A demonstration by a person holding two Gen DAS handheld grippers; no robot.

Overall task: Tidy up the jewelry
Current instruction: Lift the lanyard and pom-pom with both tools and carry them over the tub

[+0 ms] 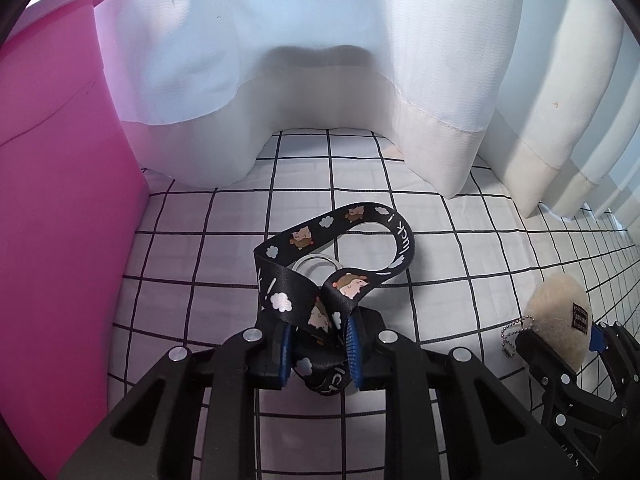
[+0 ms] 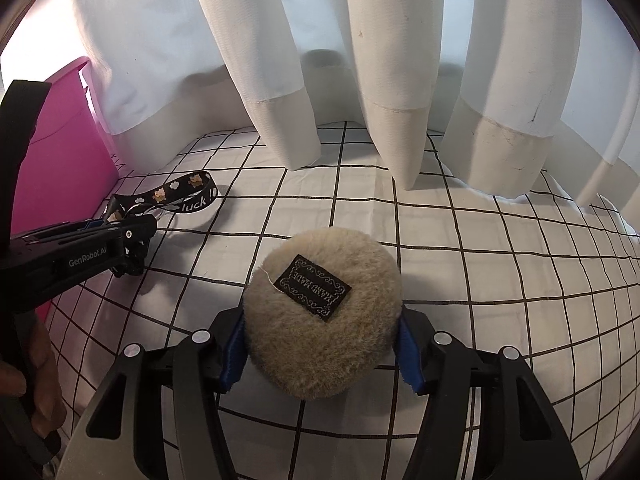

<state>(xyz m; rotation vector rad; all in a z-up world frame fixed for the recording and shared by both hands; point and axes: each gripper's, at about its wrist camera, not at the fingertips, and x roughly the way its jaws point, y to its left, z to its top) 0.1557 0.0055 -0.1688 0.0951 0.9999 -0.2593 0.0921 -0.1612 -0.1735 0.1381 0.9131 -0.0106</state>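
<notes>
A black strap (image 1: 332,264) printed with cartoon animals, clouds and the word "luck" loops forward over the checked cloth, a metal ring (image 1: 318,266) lying in its loop. My left gripper (image 1: 318,354) is shut on the strap's near end, blue pads pressing the bunched fabric. In the right wrist view the strap (image 2: 176,198) and left gripper (image 2: 132,236) sit at the left. My right gripper (image 2: 322,354) is shut on a round beige fluffy charm (image 2: 320,312) with a black woven label (image 2: 314,288). The charm (image 1: 556,316) and its ball chain (image 1: 510,338) show at the left wrist view's right edge.
A pink box (image 1: 60,220) stands close on the left, also the pink box (image 2: 68,136) in the right wrist view. White curtains (image 1: 320,60) hang down to the checked cloth (image 1: 200,240) at the back. A person's hand (image 2: 36,392) holds the left gripper's handle.
</notes>
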